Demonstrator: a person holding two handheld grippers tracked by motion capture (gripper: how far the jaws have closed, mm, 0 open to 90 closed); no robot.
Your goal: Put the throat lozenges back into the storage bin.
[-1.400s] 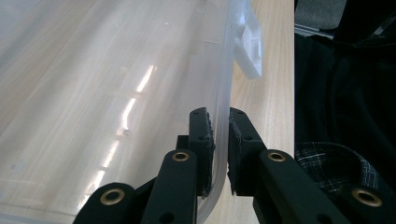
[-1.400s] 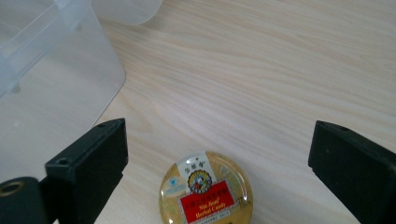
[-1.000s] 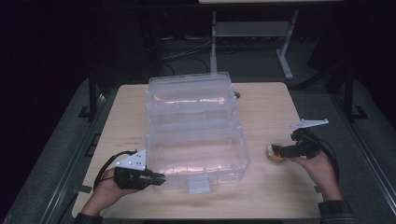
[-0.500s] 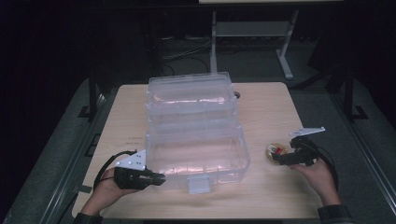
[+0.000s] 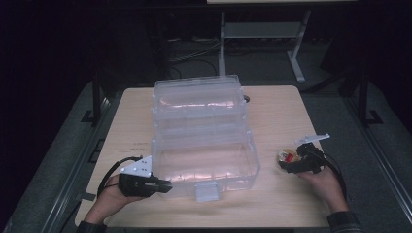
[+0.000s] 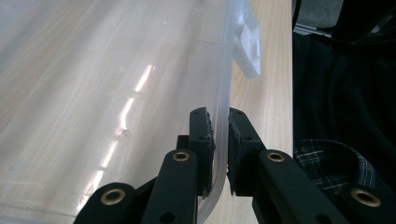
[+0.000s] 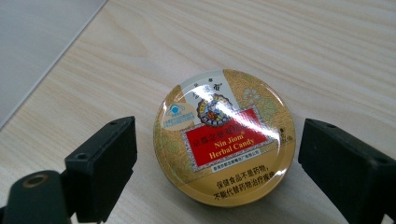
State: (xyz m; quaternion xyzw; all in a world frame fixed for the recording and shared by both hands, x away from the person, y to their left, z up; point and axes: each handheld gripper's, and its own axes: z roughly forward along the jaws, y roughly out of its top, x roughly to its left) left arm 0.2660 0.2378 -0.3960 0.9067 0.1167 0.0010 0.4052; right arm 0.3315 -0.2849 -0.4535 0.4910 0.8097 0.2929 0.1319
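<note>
My left gripper (image 6: 219,154) pinches the clear box (image 5: 204,160) wall, and my right gripper's (image 7: 217,158) wide jaws have just been closing around the round candy tin (image 7: 225,136), which could slide away if one jaw bumps it first.

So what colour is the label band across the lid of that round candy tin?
Red with gold lettering, on a gold patterned candy tin; clearest in the right gripper view.

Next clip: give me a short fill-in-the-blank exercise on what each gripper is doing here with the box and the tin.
1. The left gripper is shut on the ____ of the clear plastic box.
2. The round candy tin lies flat on the wooden ____.
3. The right gripper has its jaws on either side of the tin, not yet ____ it.
4. The box's lid stands ____.

Missing words: wall; table; touching; open
</note>
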